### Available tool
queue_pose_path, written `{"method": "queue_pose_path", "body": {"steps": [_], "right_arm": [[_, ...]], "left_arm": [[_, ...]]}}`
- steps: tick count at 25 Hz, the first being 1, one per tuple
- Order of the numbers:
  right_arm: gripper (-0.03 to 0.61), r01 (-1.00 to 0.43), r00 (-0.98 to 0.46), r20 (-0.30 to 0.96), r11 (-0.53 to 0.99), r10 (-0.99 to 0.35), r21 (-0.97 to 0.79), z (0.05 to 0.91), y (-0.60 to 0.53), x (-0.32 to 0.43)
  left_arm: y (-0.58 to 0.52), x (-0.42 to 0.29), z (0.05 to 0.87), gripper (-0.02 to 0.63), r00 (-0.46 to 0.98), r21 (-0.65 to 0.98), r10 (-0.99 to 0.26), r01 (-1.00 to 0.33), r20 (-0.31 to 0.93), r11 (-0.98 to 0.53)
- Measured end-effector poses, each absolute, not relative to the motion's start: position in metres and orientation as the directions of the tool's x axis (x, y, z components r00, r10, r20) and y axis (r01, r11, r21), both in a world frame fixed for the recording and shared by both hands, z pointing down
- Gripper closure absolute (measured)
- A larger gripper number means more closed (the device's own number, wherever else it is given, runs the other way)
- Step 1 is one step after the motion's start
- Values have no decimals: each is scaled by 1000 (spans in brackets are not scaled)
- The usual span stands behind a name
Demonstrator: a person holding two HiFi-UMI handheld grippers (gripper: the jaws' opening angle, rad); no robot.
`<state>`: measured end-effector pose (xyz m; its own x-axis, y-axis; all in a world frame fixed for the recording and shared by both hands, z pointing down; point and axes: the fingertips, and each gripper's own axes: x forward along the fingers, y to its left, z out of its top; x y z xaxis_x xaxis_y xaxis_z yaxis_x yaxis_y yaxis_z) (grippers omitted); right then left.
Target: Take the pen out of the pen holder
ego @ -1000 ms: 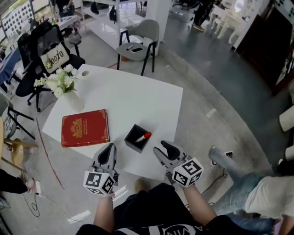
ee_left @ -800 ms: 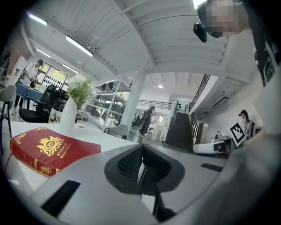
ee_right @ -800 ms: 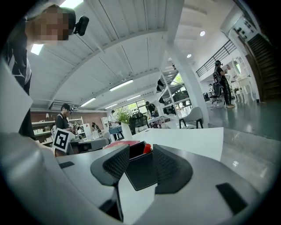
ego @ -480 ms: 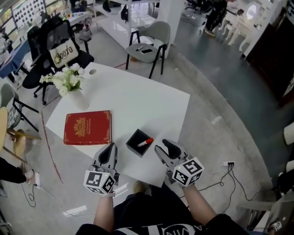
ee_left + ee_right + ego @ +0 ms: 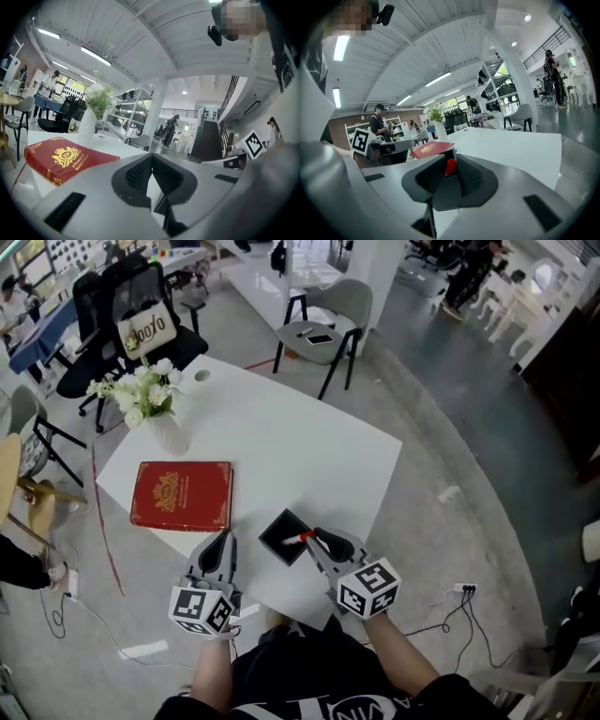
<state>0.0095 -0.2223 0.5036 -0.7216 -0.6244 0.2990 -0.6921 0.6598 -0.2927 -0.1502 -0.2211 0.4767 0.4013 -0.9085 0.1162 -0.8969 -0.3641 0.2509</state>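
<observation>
A black square pen holder [image 5: 281, 534] stands near the front edge of the white table [image 5: 281, 442]. A pen with a red end [image 5: 305, 537] leans out of its right side. My right gripper [image 5: 313, 539] has reached that red end. Its jaws are closing, and in the right gripper view the red cap [image 5: 450, 166] sits between the pads [image 5: 468, 176], touched on both sides. My left gripper [image 5: 223, 543] hovers at the table's front edge, left of the holder. It is shut with nothing in it [image 5: 151, 161].
A red book [image 5: 183, 495] lies left of the holder, also in the left gripper view [image 5: 61, 157]. A white vase of flowers [image 5: 155, 404] stands at the far left corner. A grey chair [image 5: 323, 329] is beyond the table, office chairs at the far left.
My right gripper has moved forward and left to the holder, and its jaws have narrowed round the pen's red end. The left gripper has stayed put.
</observation>
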Motion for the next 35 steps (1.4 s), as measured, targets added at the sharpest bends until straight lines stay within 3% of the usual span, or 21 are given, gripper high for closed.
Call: {"method": "queue_pose_path", "body": {"steps": [15, 35], "right_arm": [[506, -537, -811, 351, 834, -468, -127, 500, -211, -44], [509, -549, -821, 265, 828, -507, -116, 451, -229, -12]], "left_arm": [[-210, -181, 480, 611, 281, 270, -952, -932, 119, -241], [-209, -176, 473, 611, 262, 261, -959, -939, 112, -226]]}}
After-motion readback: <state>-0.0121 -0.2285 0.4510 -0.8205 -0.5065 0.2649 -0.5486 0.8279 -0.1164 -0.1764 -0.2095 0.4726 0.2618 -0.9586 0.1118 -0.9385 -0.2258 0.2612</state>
